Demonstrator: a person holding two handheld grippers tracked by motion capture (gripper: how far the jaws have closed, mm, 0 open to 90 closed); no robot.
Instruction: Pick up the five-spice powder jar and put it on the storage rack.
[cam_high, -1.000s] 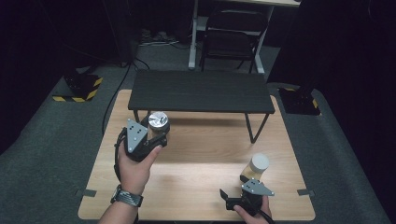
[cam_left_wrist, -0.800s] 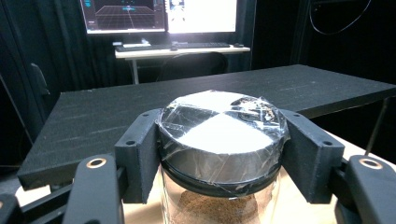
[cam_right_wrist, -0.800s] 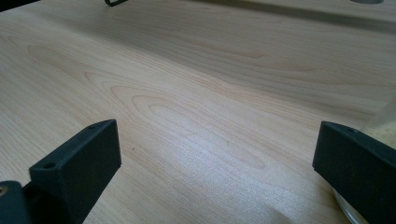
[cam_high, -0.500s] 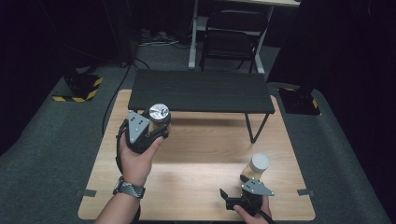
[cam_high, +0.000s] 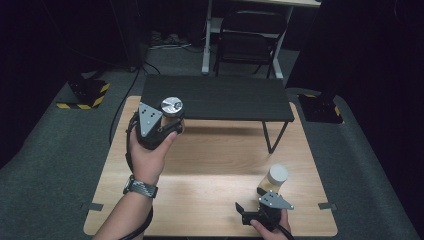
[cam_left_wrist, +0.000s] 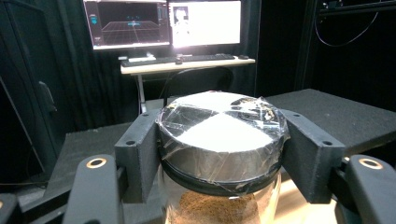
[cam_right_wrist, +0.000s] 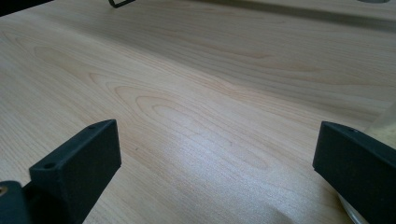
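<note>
Left gripper (cam_high: 167, 122), jar (cam_high: 172, 111), beside black shelf (cam_high: 220, 97).

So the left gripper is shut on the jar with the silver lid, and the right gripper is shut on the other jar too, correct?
Not quite. The left gripper is shut on the jar with the silver lid, but the right gripper is open: the right gripper view shows its jaws wide apart over the table, with the other jar beside it.

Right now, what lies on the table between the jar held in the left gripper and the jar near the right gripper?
Nothing: in the high view, bare wooden table separates the held jar from the other jar.
</note>
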